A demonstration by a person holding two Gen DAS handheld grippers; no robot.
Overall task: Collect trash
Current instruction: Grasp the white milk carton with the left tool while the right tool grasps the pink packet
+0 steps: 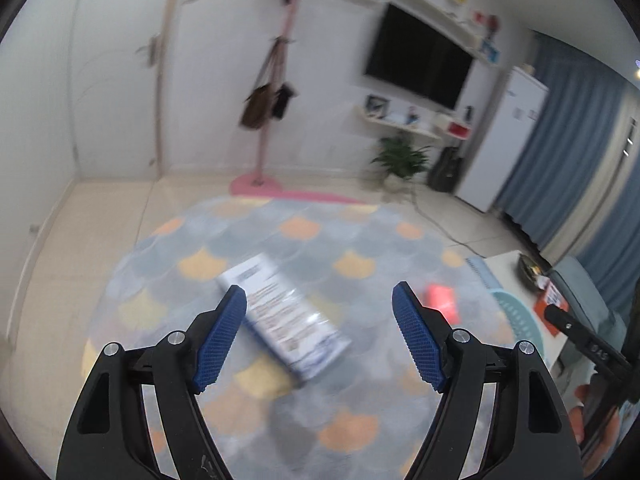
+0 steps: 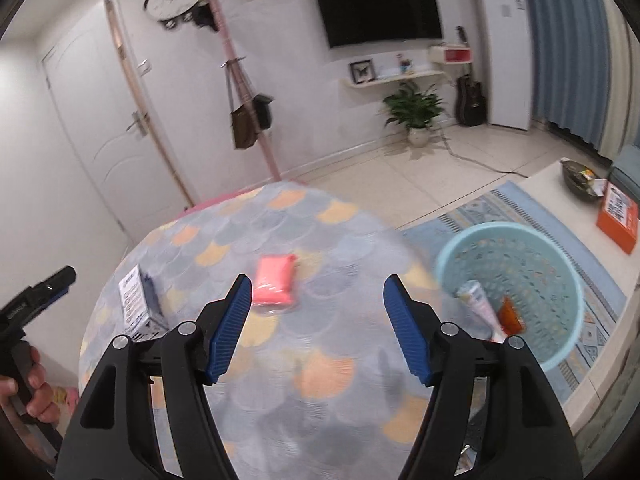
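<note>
I see white walls, a black television [image 2: 376, 6], a white door [image 2: 108, 128], a potted plant [image 2: 414, 110], blue curtains [image 2: 568, 48] and pale floor tiles [image 2: 400, 176].

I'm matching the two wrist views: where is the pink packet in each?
Left wrist: pink packet right of centre, beside the right blue finger.
Right wrist: pink packet near centre, above the finger gap.
Shared landmark: white box on the scale-patterned tablecloth.

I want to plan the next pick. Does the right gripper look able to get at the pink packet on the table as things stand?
Probably yes. The right gripper is open and empty, and the pink packet lies flat on the table just ahead of its fingertips. Nothing stands between them; the white box sits well off to the side.
</note>
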